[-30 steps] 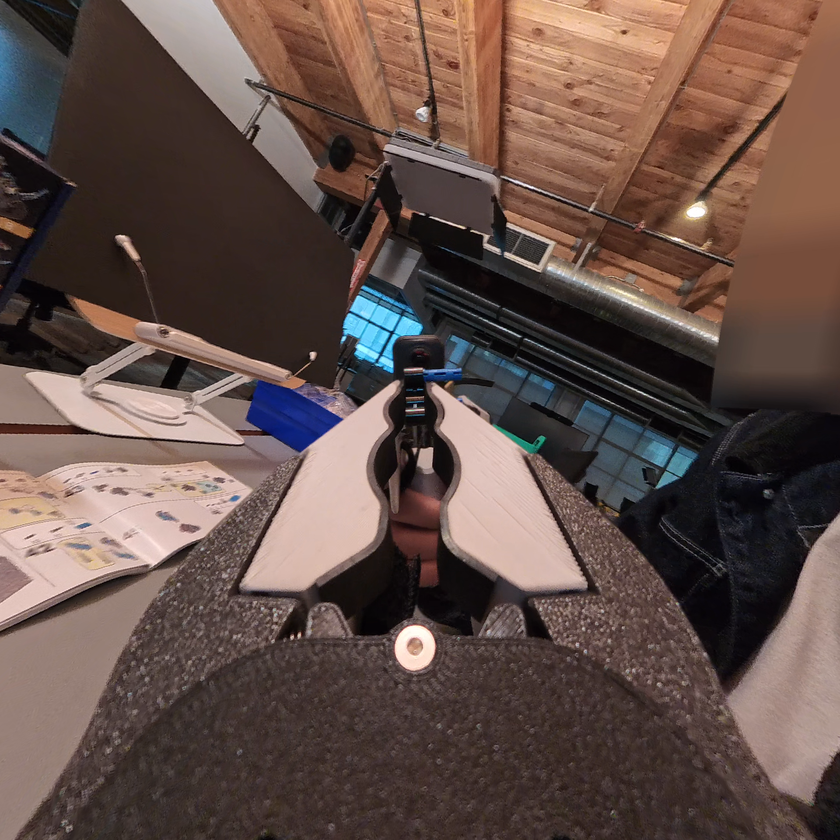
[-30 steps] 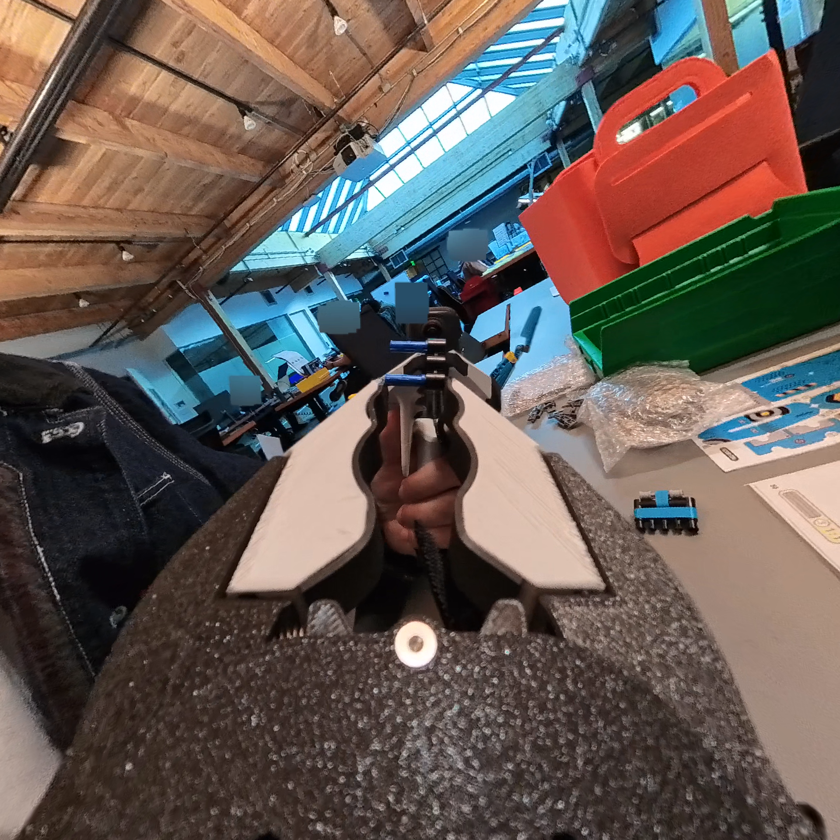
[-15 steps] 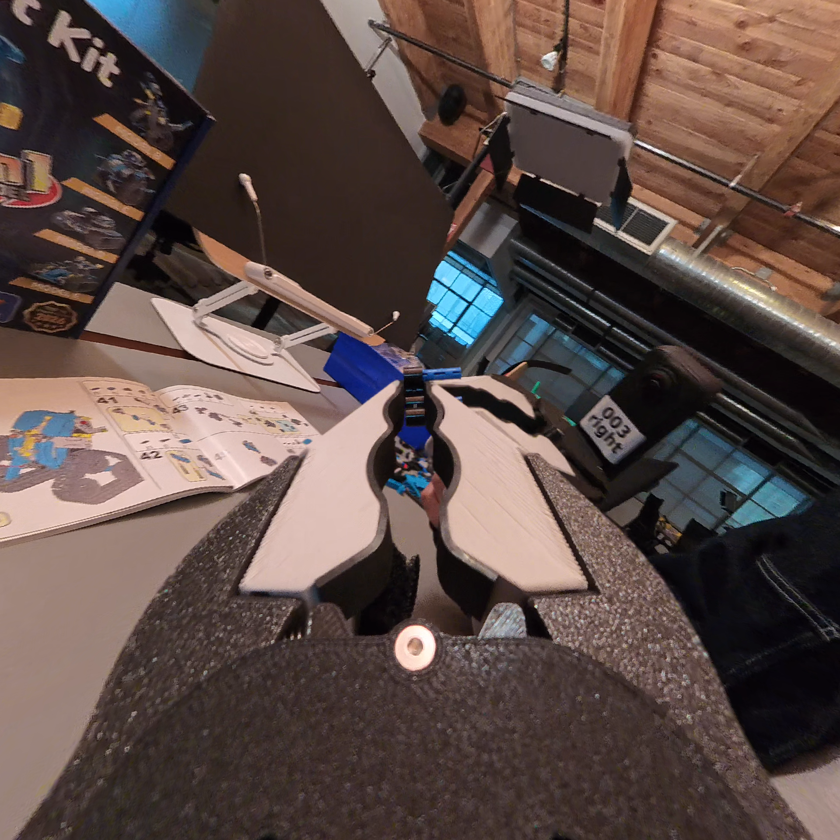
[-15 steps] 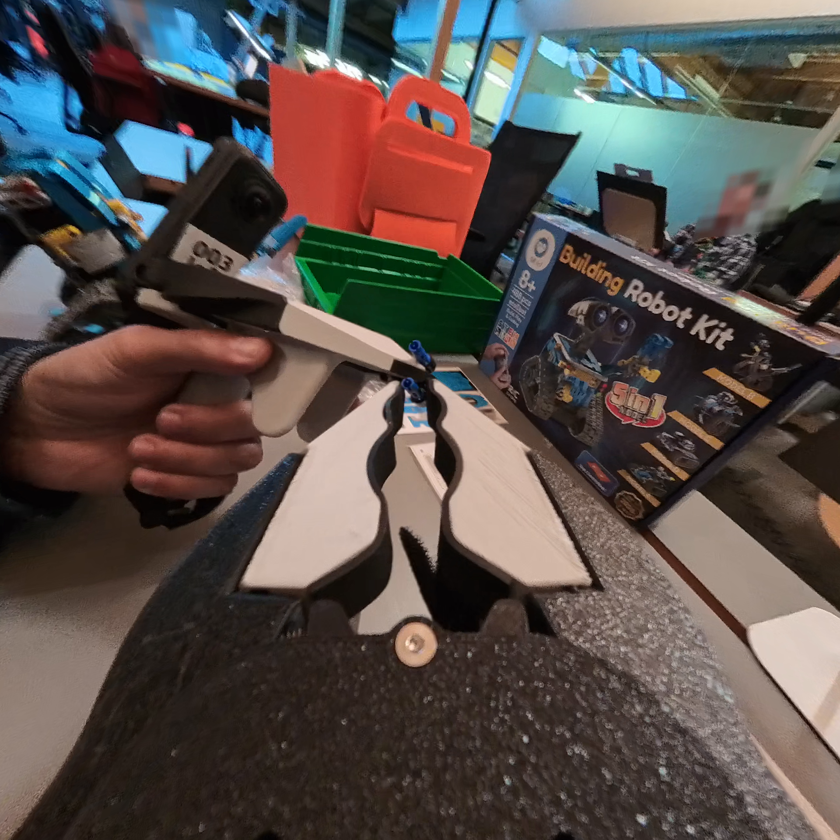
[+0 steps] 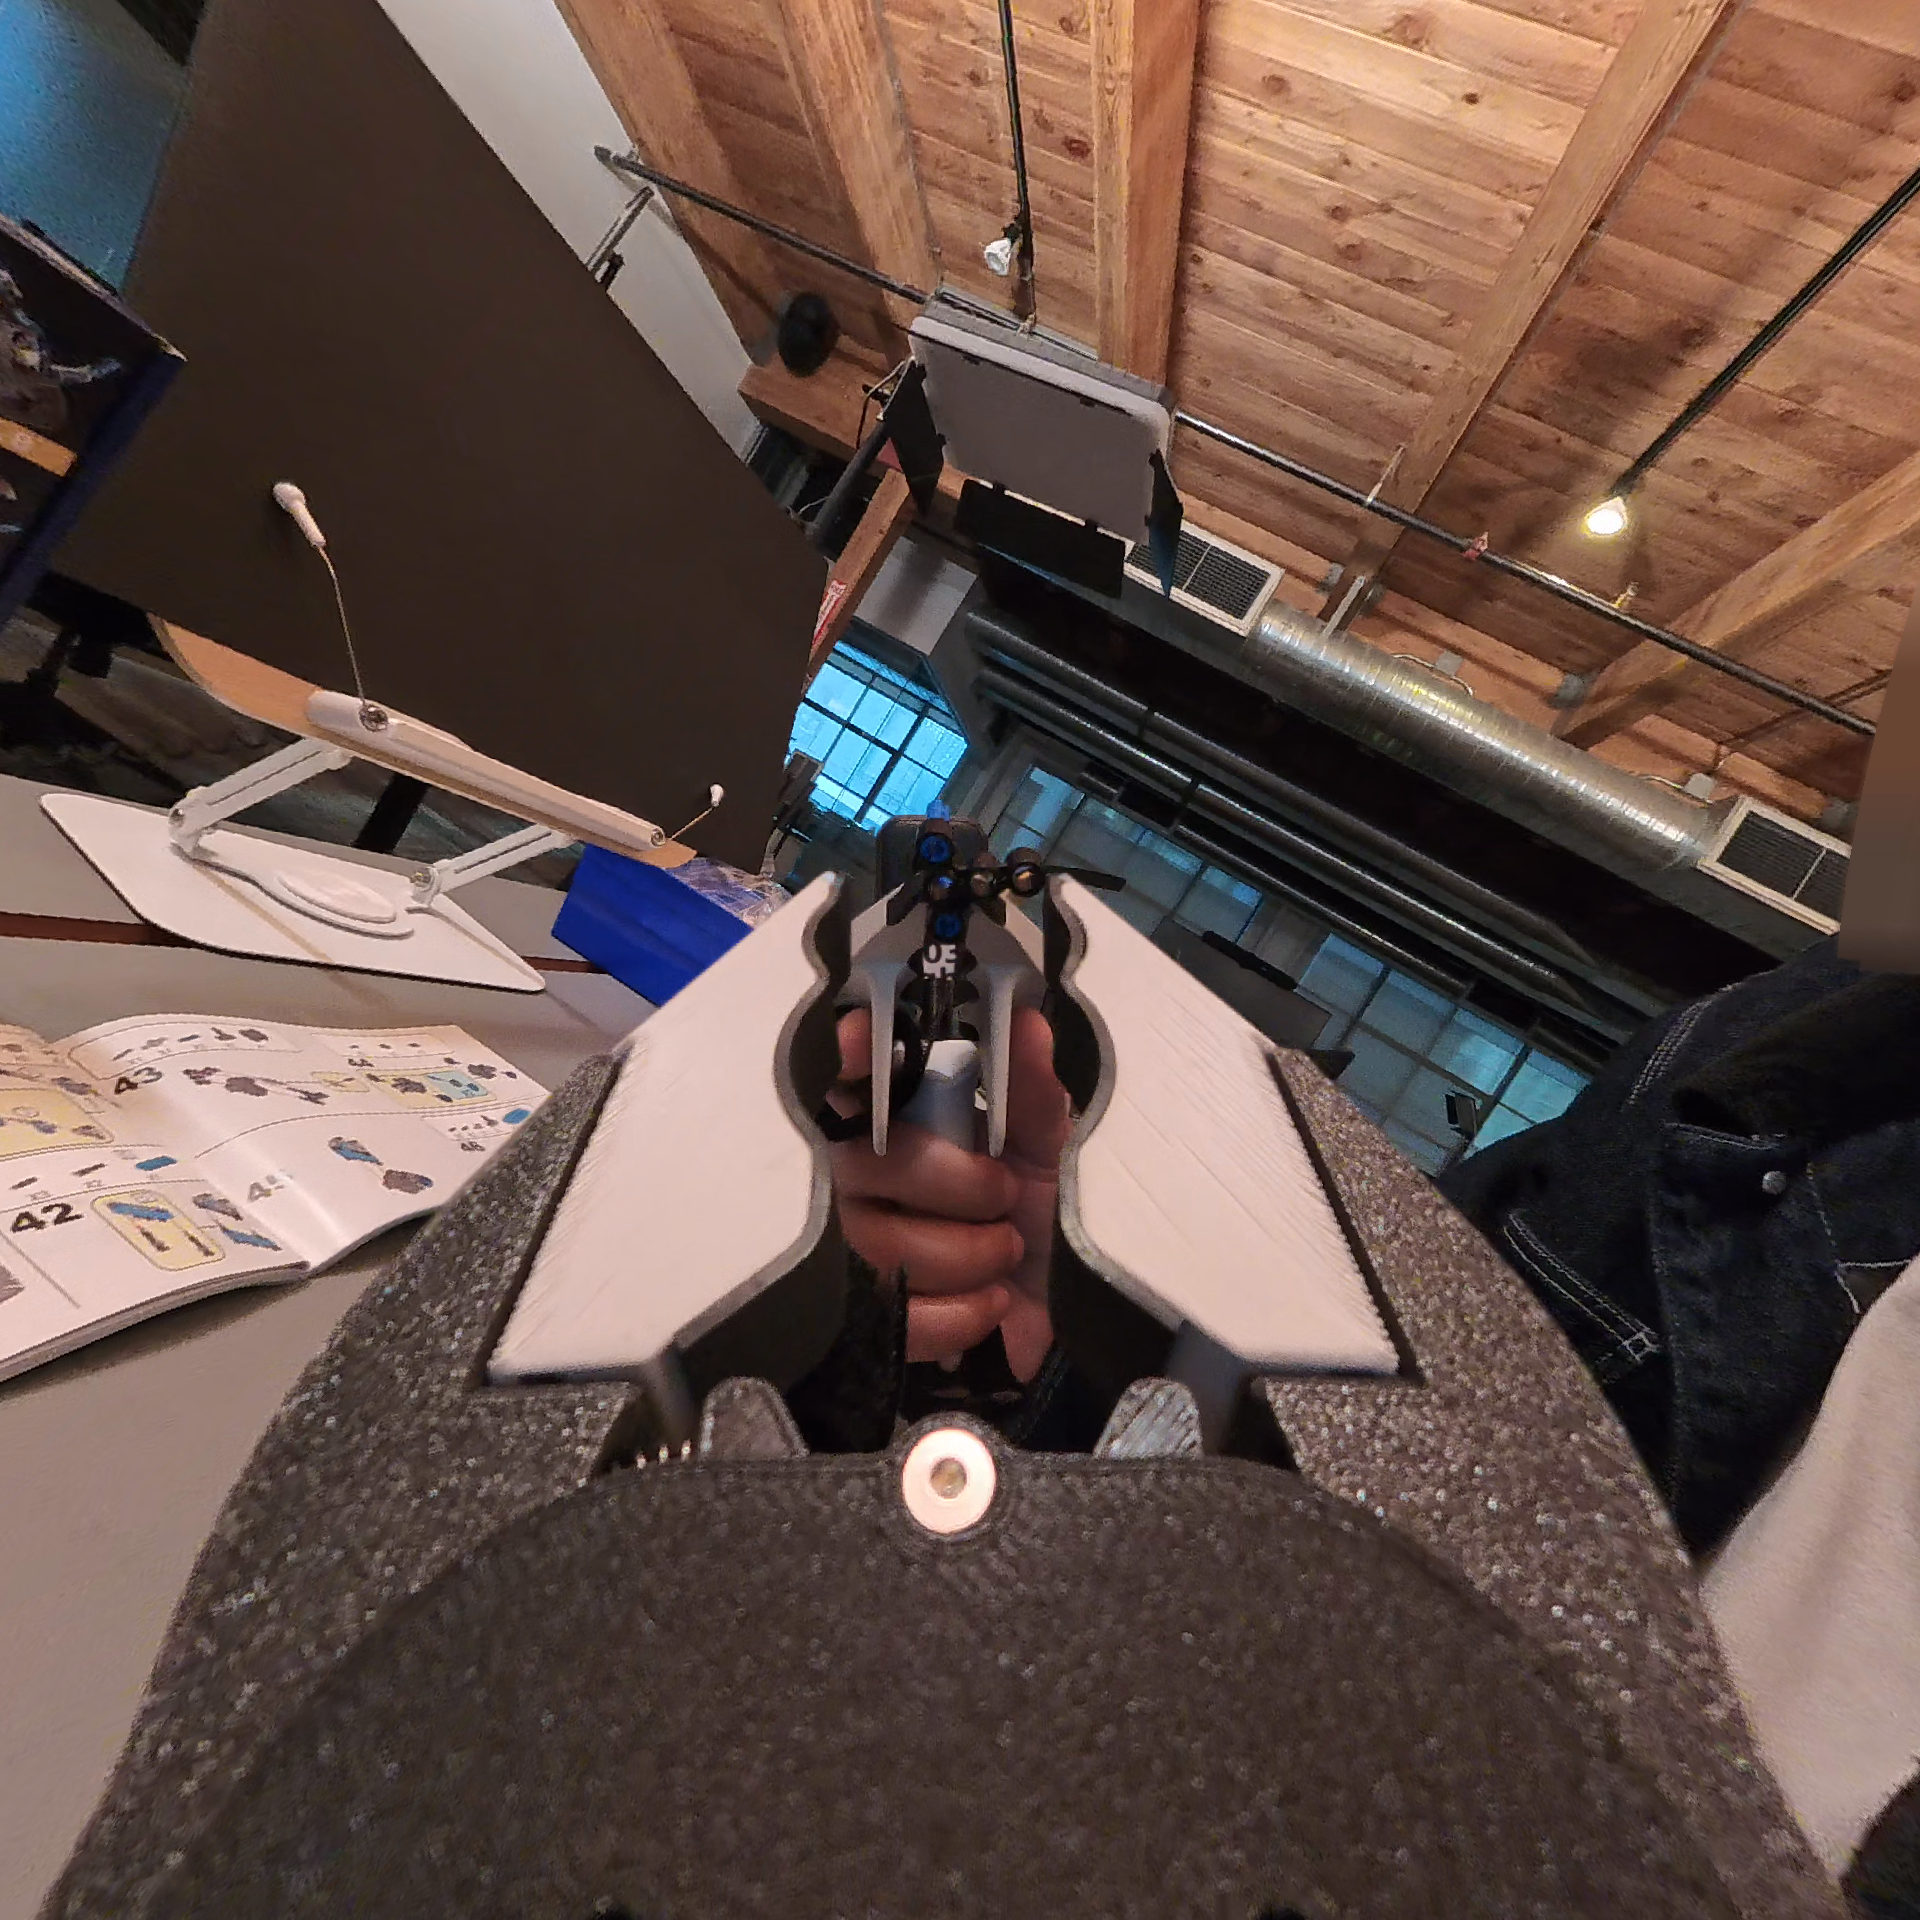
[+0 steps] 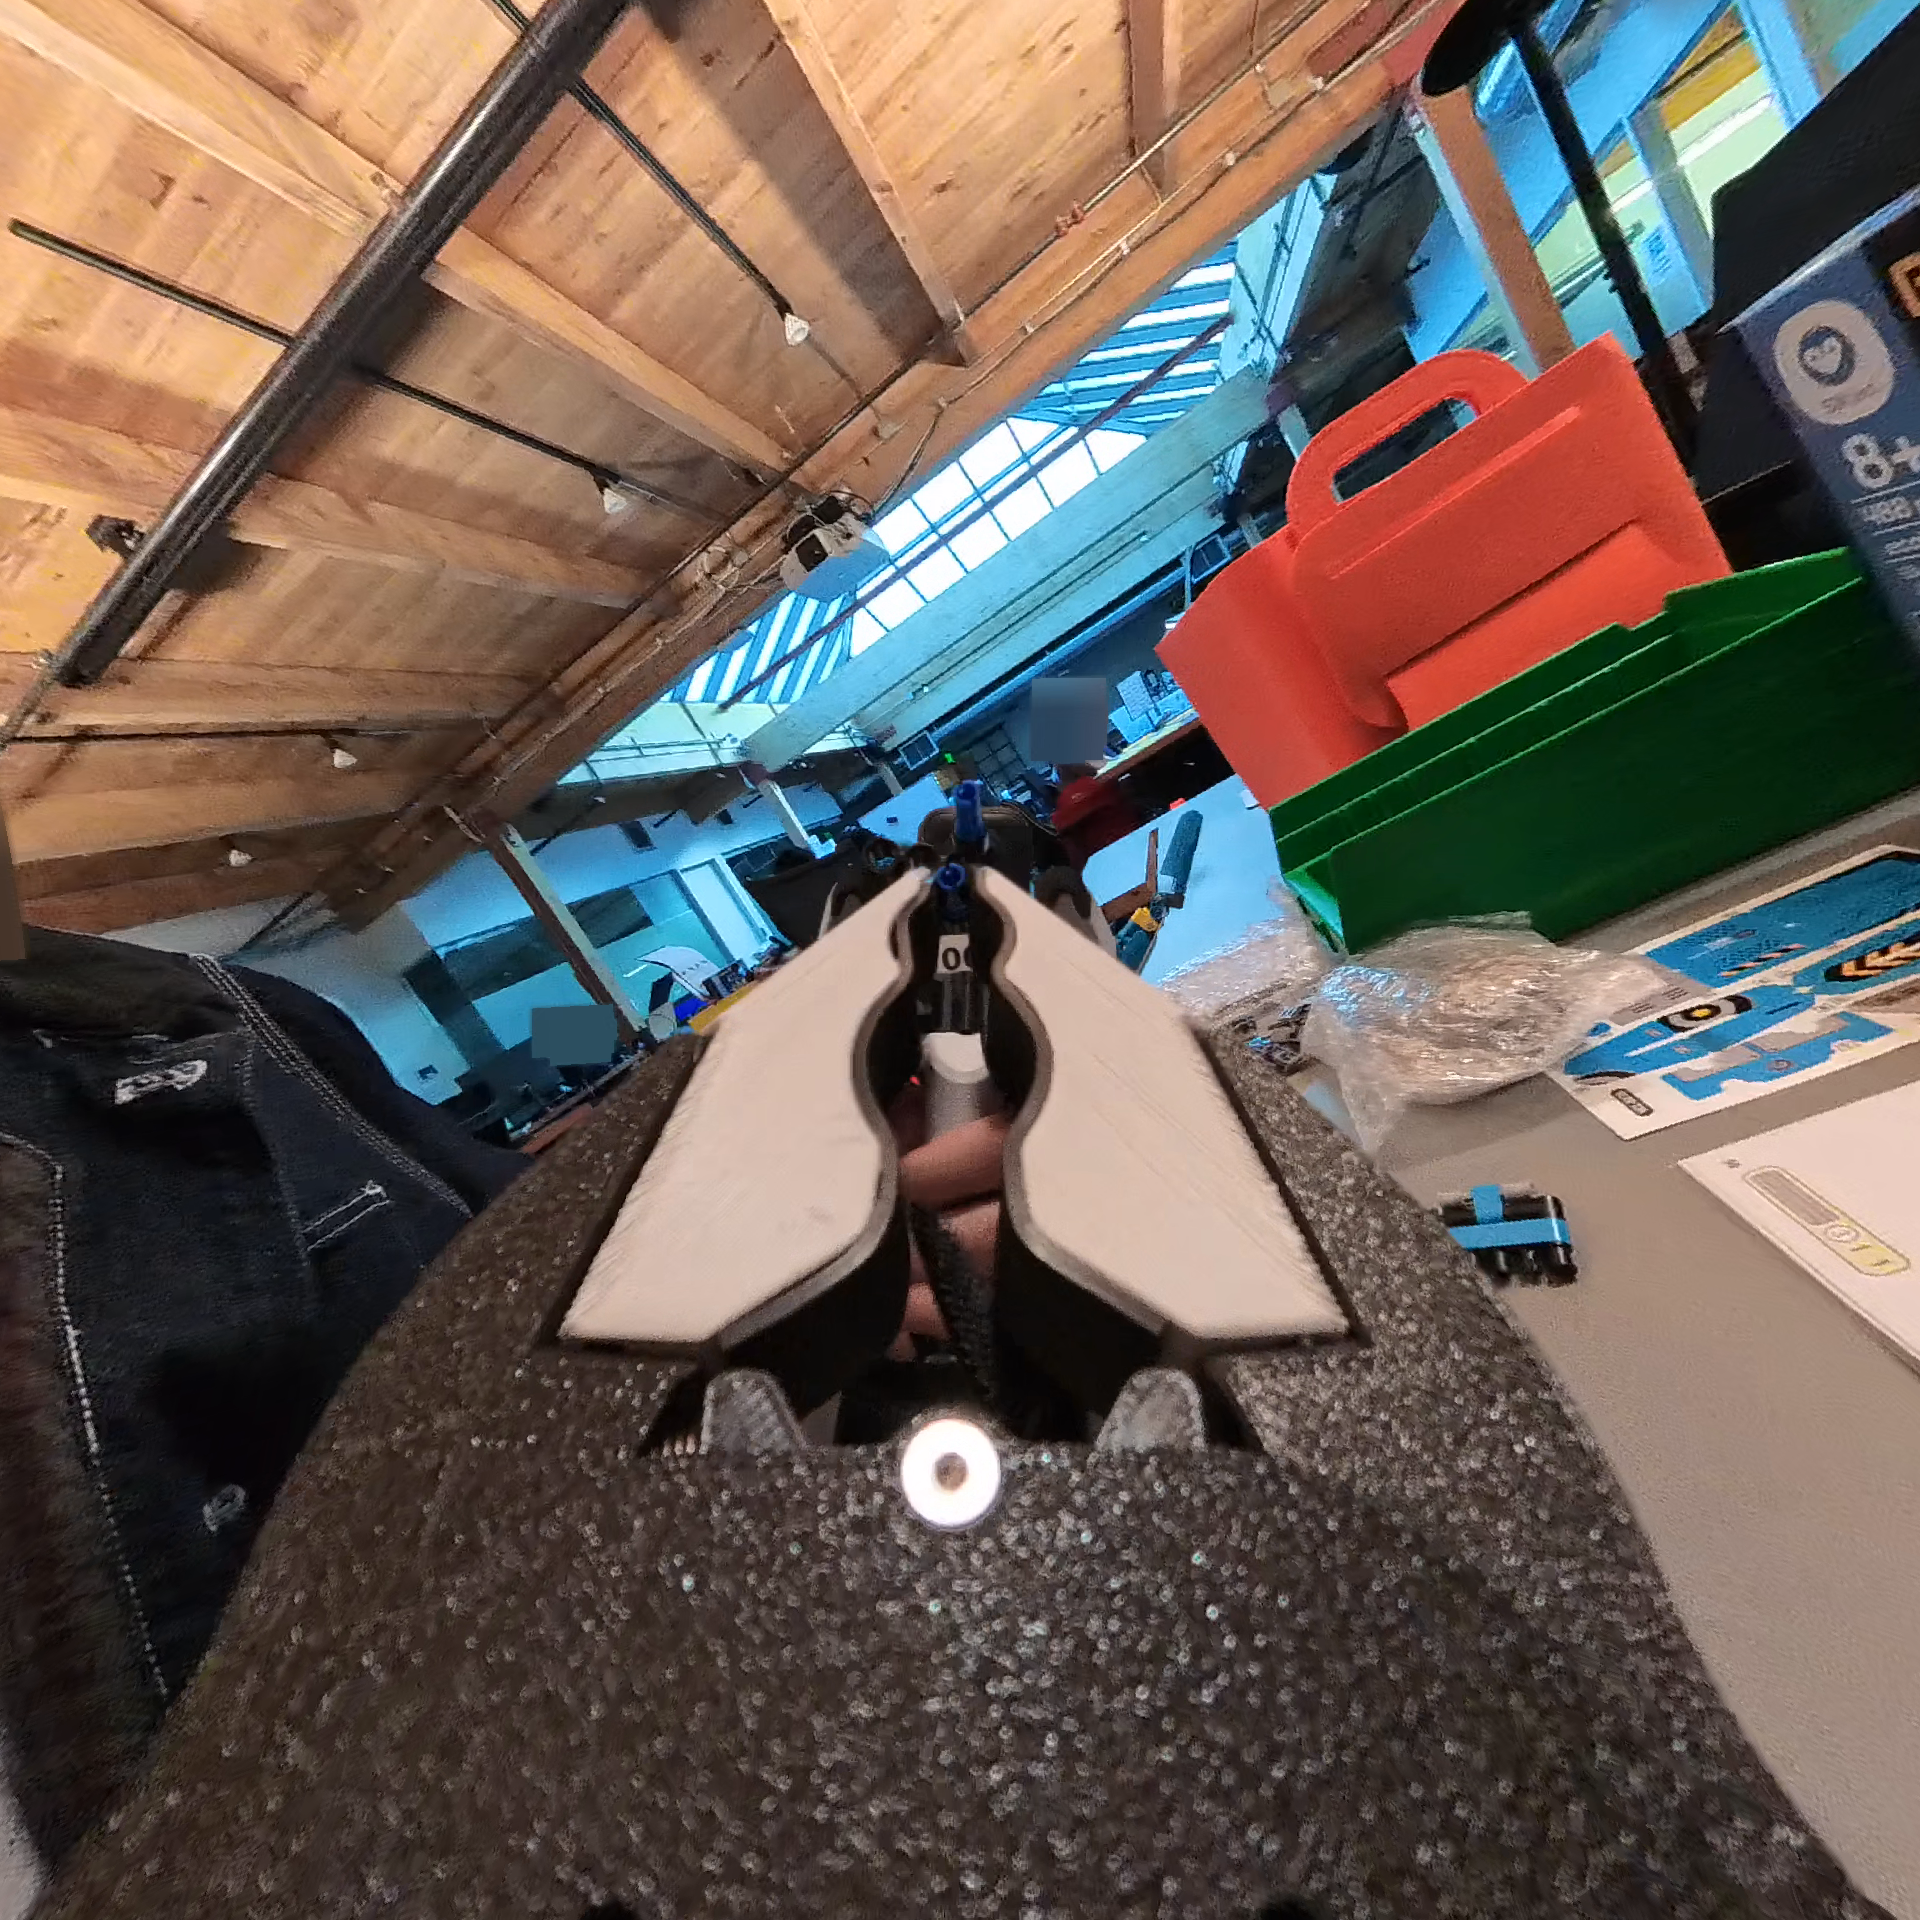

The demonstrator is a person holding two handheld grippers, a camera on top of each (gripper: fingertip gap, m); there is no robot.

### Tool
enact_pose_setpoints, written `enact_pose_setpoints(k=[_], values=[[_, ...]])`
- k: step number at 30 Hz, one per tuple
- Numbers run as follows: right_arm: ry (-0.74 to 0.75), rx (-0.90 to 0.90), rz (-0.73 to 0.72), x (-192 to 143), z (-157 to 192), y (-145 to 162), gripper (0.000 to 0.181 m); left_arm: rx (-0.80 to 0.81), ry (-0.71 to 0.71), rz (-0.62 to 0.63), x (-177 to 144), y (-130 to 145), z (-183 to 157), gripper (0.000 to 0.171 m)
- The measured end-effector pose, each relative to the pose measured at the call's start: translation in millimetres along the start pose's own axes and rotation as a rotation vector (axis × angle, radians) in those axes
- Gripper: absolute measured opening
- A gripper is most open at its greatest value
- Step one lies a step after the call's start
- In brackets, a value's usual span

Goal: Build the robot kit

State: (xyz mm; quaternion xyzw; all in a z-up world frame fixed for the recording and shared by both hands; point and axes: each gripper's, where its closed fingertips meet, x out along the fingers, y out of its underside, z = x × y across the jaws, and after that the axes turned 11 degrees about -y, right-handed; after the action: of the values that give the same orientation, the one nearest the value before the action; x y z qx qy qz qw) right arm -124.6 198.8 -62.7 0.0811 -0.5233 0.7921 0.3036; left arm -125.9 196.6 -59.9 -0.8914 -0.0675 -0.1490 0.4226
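My left gripper [image 5: 941, 886] is open, its fingers spread wide and held above the grey table [image 5: 125, 1455]. Facing it head-on between its fingers is my right gripper, held by a hand [image 5: 935, 1226]. In the right wrist view my right gripper [image 6: 951, 881] is shut on a small black part with blue pins [image 6: 964, 826]. The same part [image 5: 977, 883] shows at the right gripper's tips in the left wrist view, with a thin black axle sticking out sideways. The left gripper's body [image 6: 956, 1081] shows just beyond the part.
An open instruction booklet [image 5: 208, 1132], a white tilted stand [image 5: 312, 883] and a blue bin [image 5: 644, 925] lie to the left. A green bin [image 6: 1610, 790], an orange case [image 6: 1455, 582], plastic bags [image 6: 1455, 997], a sticker sheet [image 6: 1766, 997], a kit box [image 6: 1849, 416] and a small black-and-blue assembly [image 6: 1512, 1231] lie to the right. Only a small space, under 4 cm, lies between the two pairs of fingers. About 20 cm separates my left fingertips from the small black-and-blue assembly [image 6: 1512, 1231].
My left gripper was shut on the black part with blue pins and has opened. The right gripper swung back to face it and now holds the part.
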Motion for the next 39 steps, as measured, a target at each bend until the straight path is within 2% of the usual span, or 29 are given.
enact_pose_setpoints(k=[6, 8, 12, 16, 18, 20, 23, 26, 29, 31, 35, 39], values=[[0.039, -0.05, 0.043, -1.6, -4.6, 4.1, 0.004, -0.013, 0.026, 0.018, 0.8, 2.9, -4.3, 0.031], [0.049, -0.067, 0.064, -1.5, -5.5, 6.2, 0.004, -0.012, 0.015, 0.026, 0.8, 4.2, -1.7, 0.024], [0.125, -0.125, 0.124, -5.2, -14.6, 9.2, 0.005, -0.019, -0.03, 0.043, 2.0, 6.9, 7.2, 0.024], [0.279, -0.149, 0.206, -17.2, -31.4, 6.8, 0.026, -0.012, -0.067, 0.047, 0.5, 5.5, 14.5, 0.023], [0.41, -0.19, 0.26, -37.1, -33.0, -6.2, 0.023, 0.048, -0.159, 0.019, -3.5, -1.3, 26.7, 0.023], [0.53, -0.253, 0.291, -62.2, -25.2, -21.8, 0.023, 0.182, -0.333, 0.032, -8.3, -1.9, 48.9, 0.023], [0.695, -0.301, 0.407, -108.9, -21.1, -22.8, 0.023, 0.478, -0.63, 0.124, -15.7, 5.9, 83.1, 0.024], [0.836, -0.374, 0.418, -155.9, -25.7, -21.2, 0.023, 0.791, -0.863, 0.244, -24.6, 14.0, 107.1, 0.024], [0.909, -0.395, 0.38, -188.9, -35.0, -13.0, 0.021, 0.902, -0.88, 0.284, -21.3, 20.6, 107.2, 0.024], [0.912, -0.34, 0.396, -196.6, -39.9, -6.8, 0.02, 0.881, -0.833, 0.299, -16.9, 26.8, 105.0, 0.024], [0.919, -0.391, 0.433, -202.5, -46.5, -4.6, 0.018, 0.821, -0.811, 0.324, -17.1, 31.4, 111.8, 0.024], [0.905, -0.365, 0.426, -204.5, -48.2, -1.2, 0.017, 0.739, -0.78, 0.322, -16.6, 31.5, 116.0, 0.024]])
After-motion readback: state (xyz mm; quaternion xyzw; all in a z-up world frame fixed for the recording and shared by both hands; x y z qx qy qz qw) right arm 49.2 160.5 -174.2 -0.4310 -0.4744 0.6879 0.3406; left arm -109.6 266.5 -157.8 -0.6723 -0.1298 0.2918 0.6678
